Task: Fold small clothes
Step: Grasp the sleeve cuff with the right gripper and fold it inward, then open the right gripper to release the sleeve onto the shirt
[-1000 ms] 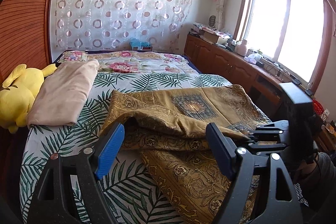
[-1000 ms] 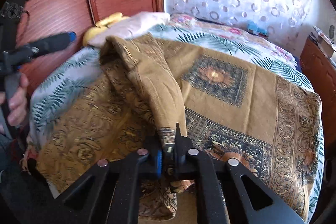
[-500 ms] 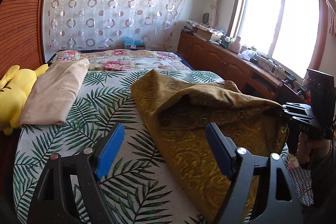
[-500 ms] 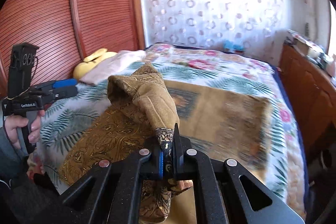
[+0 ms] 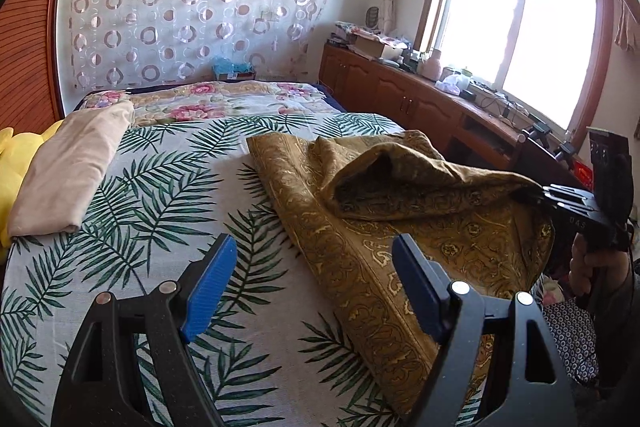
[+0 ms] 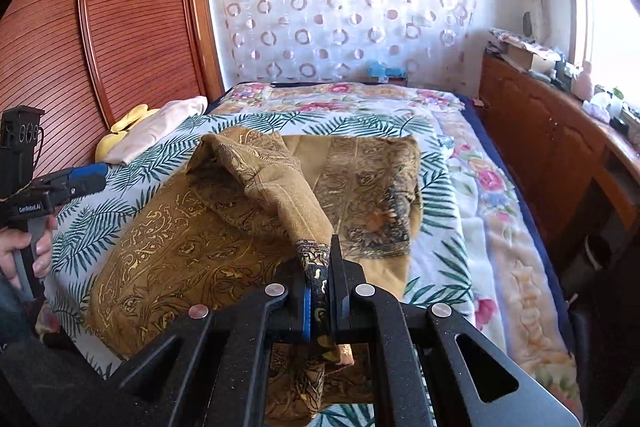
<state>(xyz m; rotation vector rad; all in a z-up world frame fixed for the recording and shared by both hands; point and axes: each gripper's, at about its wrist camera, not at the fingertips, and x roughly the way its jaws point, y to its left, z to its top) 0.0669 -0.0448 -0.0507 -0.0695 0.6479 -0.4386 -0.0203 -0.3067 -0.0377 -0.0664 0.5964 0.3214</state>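
A gold-brown patterned cloth (image 5: pixel 384 227) lies on the leaf-print bed cover (image 5: pixel 168 195), doubled over itself. My right gripper (image 6: pixel 320 279) is shut on a dark-bordered corner of the cloth (image 6: pixel 256 187) and holds it lifted above the bed's near right edge; it also shows in the left wrist view (image 5: pixel 560 199). My left gripper (image 5: pixel 312 287) is open and empty, above the bed cover just left of the cloth. It shows in the right wrist view (image 6: pixel 86 175) at the far left.
A folded beige cloth (image 5: pixel 72 163) and a yellow plush toy (image 5: pixel 16 163) lie at the bed's left side. A floral blanket (image 5: pixel 208 103) covers the far end. Wooden cabinets (image 5: pixel 420 99) with clutter run along the right under the window.
My right gripper has pulled the cloth's corner farther to the right, so the cloth has drawn off the bed's left side and folded narrower. My left gripper stays open.
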